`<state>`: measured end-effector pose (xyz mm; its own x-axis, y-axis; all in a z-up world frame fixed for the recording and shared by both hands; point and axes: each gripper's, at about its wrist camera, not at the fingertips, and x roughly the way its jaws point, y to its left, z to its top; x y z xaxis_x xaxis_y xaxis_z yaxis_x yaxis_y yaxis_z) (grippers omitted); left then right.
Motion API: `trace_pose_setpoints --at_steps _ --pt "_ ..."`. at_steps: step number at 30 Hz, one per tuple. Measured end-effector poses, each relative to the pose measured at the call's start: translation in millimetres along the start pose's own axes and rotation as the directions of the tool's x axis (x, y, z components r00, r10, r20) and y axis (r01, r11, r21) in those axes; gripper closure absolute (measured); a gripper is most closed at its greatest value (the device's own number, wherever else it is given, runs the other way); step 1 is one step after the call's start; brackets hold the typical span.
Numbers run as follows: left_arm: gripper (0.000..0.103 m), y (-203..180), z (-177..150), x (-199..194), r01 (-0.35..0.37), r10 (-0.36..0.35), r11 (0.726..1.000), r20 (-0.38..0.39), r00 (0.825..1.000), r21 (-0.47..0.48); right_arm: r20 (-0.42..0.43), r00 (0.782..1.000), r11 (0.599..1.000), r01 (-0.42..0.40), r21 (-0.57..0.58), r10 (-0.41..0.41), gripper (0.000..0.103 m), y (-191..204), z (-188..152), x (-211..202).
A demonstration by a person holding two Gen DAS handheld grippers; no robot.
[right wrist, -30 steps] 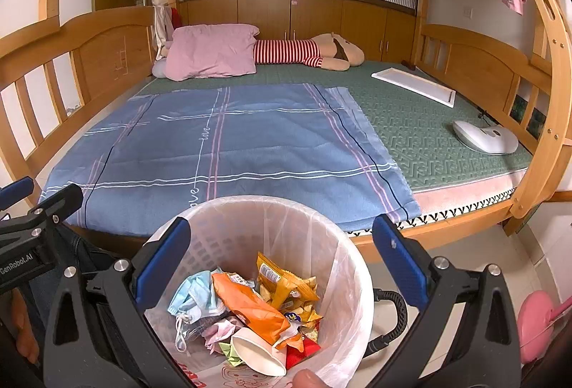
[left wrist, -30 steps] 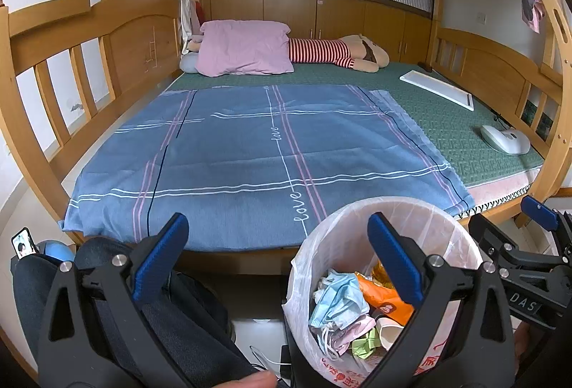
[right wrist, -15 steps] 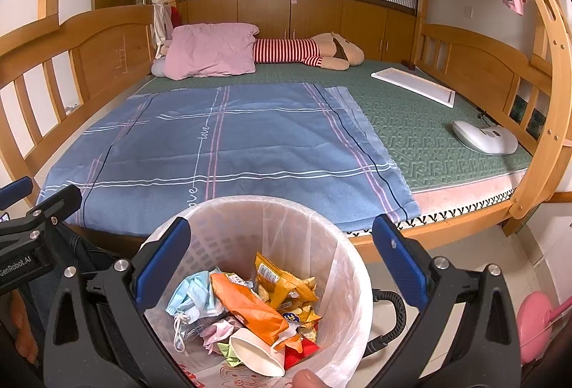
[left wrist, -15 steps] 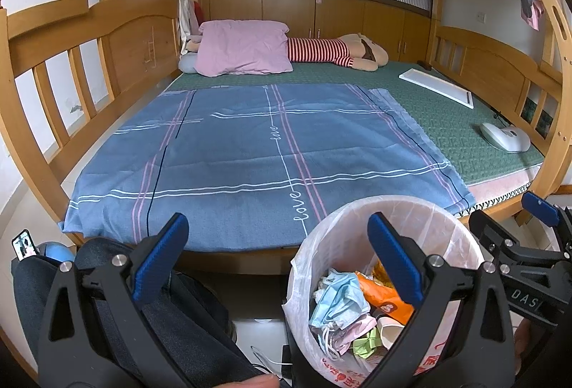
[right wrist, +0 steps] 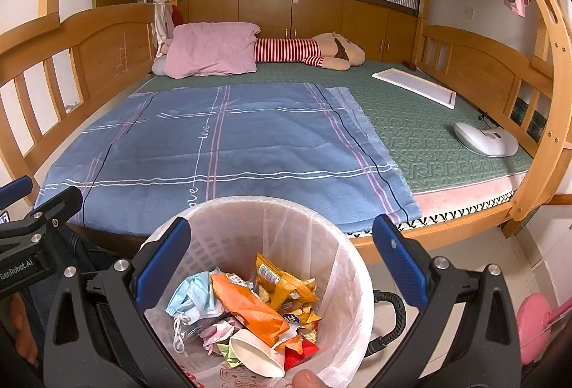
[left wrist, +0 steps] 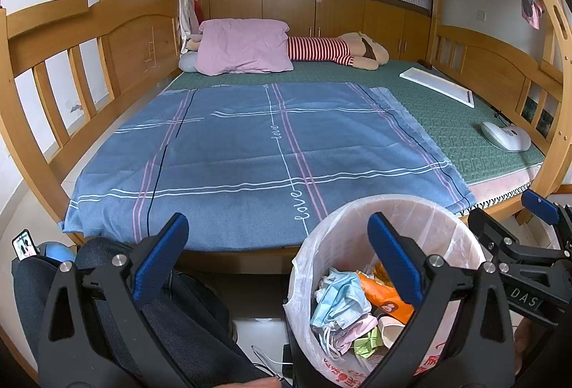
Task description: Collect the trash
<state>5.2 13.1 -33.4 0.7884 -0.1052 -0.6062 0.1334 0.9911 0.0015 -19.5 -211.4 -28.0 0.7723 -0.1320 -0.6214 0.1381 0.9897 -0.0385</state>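
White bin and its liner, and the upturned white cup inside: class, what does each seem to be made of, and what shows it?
White perforated bin: apparently rigid plastic, matte; rows of moulded slots. Translucent liner bag: thin plastic film, glossy, wrinkled, folded over the rim. White disposable cup: probably paper, matte, thin rolled lip; coating cannot be told.

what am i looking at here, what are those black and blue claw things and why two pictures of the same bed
Those claws are two hand-held grippers; a person holds one in each hand. Each carries a camera looking along its fingers, hence two views. The left gripper and right gripper are both open and hold nothing. Below them stands a lined trash bin already holding face masks, an orange snack wrapper and a paper cup. Behind is a wooden bed with a blue sheet, pink pillow and striped plush toy.
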Motion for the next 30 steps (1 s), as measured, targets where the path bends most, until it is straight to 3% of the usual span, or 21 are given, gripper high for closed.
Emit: trace_pose_setpoints --at_steps 11,20,30 --pt "0.003 0.9 -2.0 2.5 0.008 -0.008 1.0 -0.011 1.0 -0.003 -0.004 1.0 1.0 -0.006 -0.011 0.006 0.004 2.0 0.0 5.0" --pt "0.003 0.7 -3.4 -2.5 -0.003 0.003 1.0 0.027 1.0 0.002 -0.008 1.0 1.0 -0.006 -0.011 0.006 0.004 3.3 -0.4 6.8" --pt "0.003 7.3 -1.7 5.4 0.017 -0.018 0.999 -0.011 1.0 -0.033 -0.012 1.0 1.0 -0.001 0.023 0.002 0.004 -2.9 -0.7 8.7"
